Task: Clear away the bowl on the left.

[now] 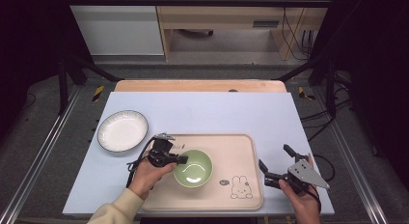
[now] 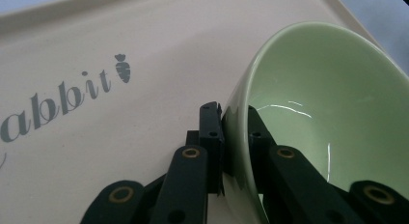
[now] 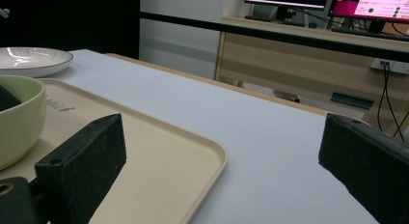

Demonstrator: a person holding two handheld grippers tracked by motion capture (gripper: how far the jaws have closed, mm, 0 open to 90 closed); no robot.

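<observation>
Two dishes and one tray sit on a pale blue-white table (image 1: 202, 113), whose wooden top shows as a strip along the far edge; beyond it stand light wood furniture and cables on a grey floor, and black frame bars flank both sides. A beige tray (image 1: 236, 151) with a rabbit drawing and the printed word "rabbit" lies at the middle of the near edge of the table. On the tray's left half stands the green bowl (image 1: 193, 168), upright, its mouth facing straight up; being round, it has no long axis to speak of. The left gripper (image 1: 182, 160) reaches in from the tray's left side and is clamped on the bowl's left rim: in the left gripper view (image 2: 235, 137) one jaw presses the outer wall and the other lies inside against the glazed inner wall. The right gripper (image 1: 275, 162) is held over the table's near right corner, just off the tray's right edge, its jaws spread wide with nothing between them, as the right gripper view confirms. A white plate (image 1: 122, 131) with a dark rim rests near the left edge of the table, apart from the tray.
</observation>
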